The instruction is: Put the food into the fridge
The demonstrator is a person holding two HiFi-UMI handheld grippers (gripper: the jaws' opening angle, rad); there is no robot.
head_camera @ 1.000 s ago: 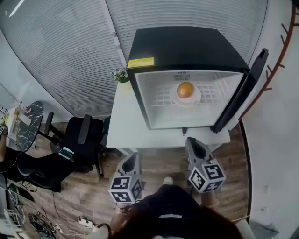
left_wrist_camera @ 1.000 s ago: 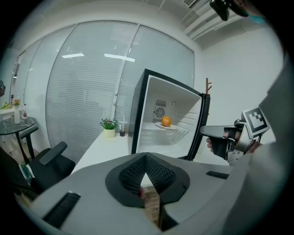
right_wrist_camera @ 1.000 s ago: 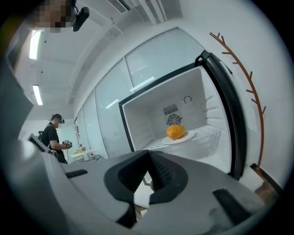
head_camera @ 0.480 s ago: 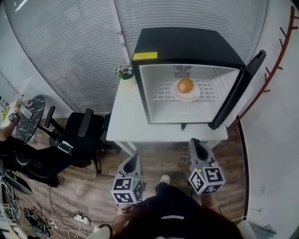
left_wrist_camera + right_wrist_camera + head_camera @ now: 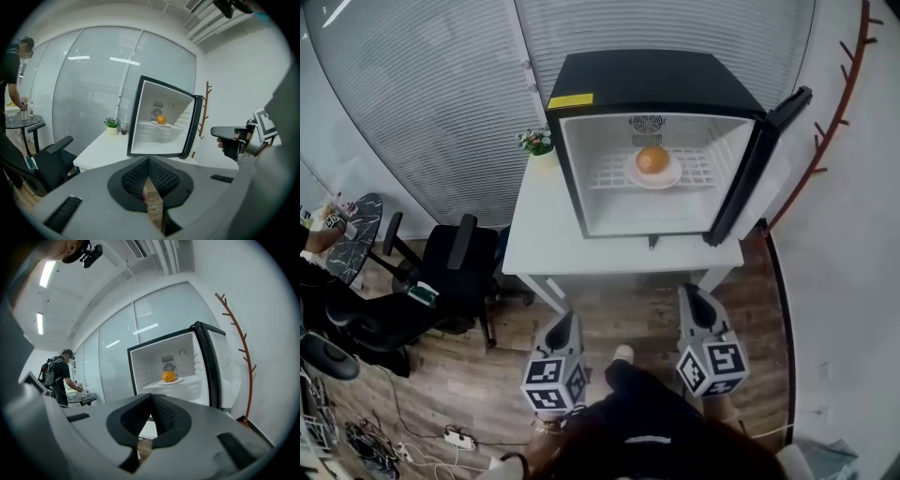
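The grey left gripper (image 5: 565,323) and grey right gripper (image 5: 694,298) both have their jaws pressed together on nothing, low before the white rectangular table (image 5: 544,234). On it stands the small black fridge (image 5: 652,80), its door (image 5: 759,159) open (hinged rightward). Inside, the round orange food (image 5: 652,159) sits on a white plate (image 5: 653,178).

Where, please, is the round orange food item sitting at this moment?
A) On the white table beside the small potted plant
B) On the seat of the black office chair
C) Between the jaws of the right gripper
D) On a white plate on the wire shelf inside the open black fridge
D: the round orange food item rests on the white plate, which sits on the wire shelf inside the open black fridge.
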